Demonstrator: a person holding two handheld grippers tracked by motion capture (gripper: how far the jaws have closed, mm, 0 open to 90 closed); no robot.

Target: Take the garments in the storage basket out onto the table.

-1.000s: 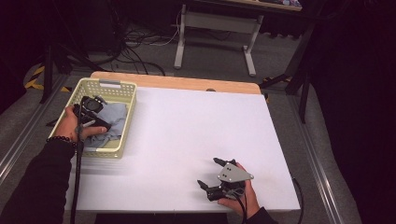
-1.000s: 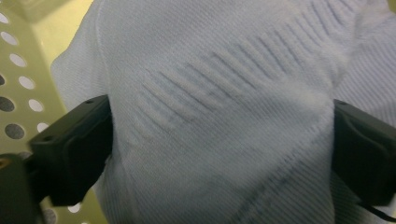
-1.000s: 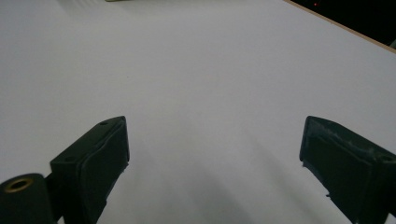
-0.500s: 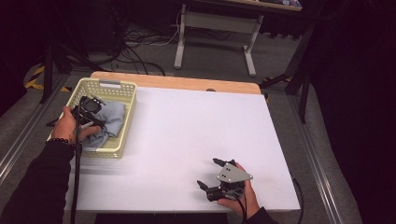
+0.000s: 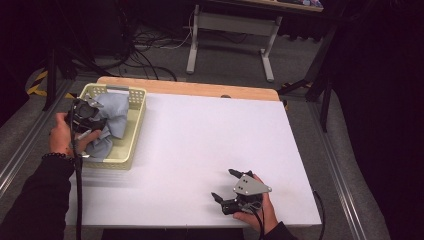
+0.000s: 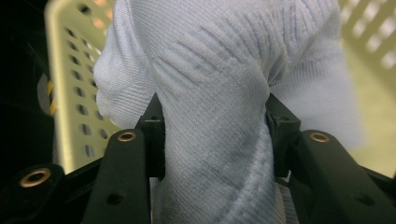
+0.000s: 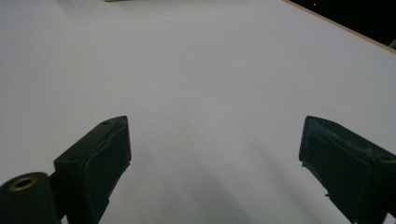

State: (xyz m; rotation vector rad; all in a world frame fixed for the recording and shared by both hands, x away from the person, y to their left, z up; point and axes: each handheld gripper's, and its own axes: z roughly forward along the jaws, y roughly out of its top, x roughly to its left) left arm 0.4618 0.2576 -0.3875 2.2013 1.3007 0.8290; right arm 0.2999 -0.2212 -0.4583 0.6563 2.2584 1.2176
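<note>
A: From above, where is the cloth (image 5: pixel 112 122)?
B: In the basket (image 5: pixel 131 134), left gripper (image 5: pixel 92 116) on it.
A: Left gripper view?
B: Fingers (image 6: pixel 152 126) just closed, pinching a soft, light fold; take a thick bunch.
A: Right gripper (image 7: pixel 212 163)?
B: Fingers wide, over bare table (image 7: pixel 201 70).

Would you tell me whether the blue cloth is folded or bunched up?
Bunched: the blue cloth is gathered into creases between the left gripper's fingers.

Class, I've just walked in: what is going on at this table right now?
A person holds a gripper in each hand. The left gripper has just been closing its jaws on a pale blue knitted cloth and grips a fold of it over the pale yellow perforated plastic basket. The right gripper rests open on the white table, holding nothing.
</note>
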